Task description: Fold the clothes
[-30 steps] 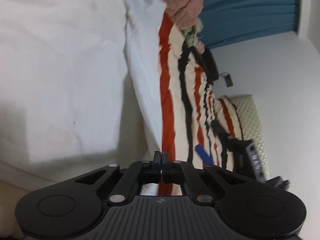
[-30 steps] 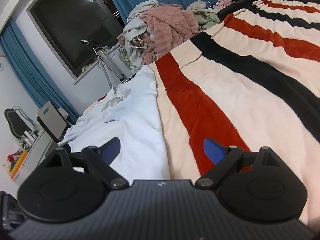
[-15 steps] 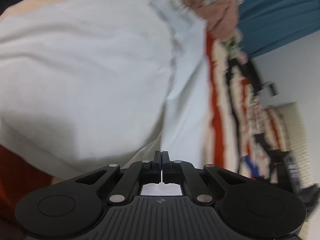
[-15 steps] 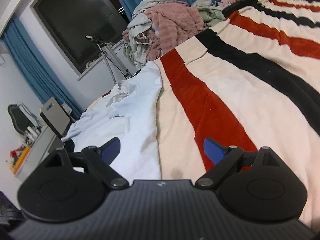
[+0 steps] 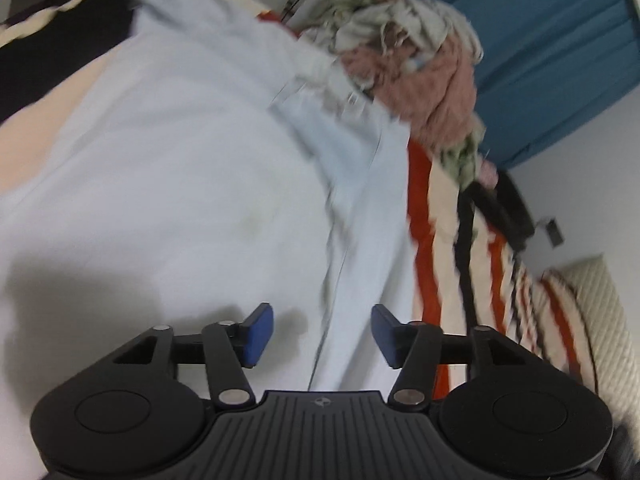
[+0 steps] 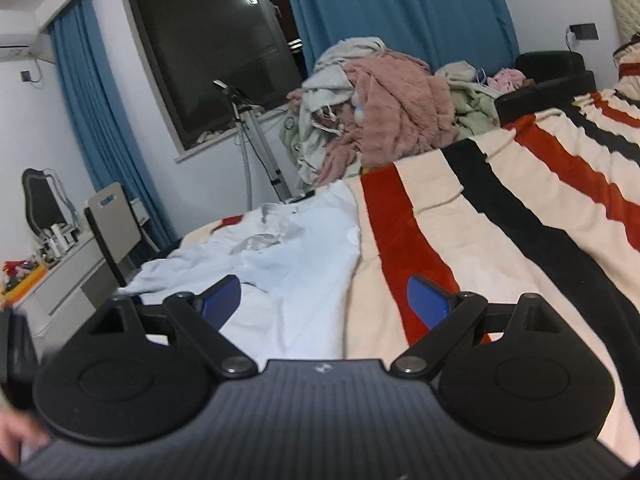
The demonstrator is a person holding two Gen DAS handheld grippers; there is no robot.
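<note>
A white shirt (image 5: 192,168) lies spread on the striped bed blanket (image 5: 444,248). My left gripper (image 5: 322,334) is open just above the shirt, its blue pads on either side of a seam, holding nothing. In the right wrist view the same shirt (image 6: 296,264) lies at the left edge of the blanket (image 6: 500,240), collar away from me. My right gripper (image 6: 324,300) is open and empty, low over the near edge of the shirt and the red stripe.
A heap of unfolded clothes with a pink fluffy piece (image 6: 384,108) sits at the far end of the bed, also in the left wrist view (image 5: 424,76). Blue curtains (image 6: 392,8), a window, a tripod (image 6: 256,140) and a desk with a chair (image 6: 112,228) stand beyond.
My left gripper was shut on the white shirt and has opened, letting it go onto the bed. My right gripper stayed open and rose slightly, tilting up.
</note>
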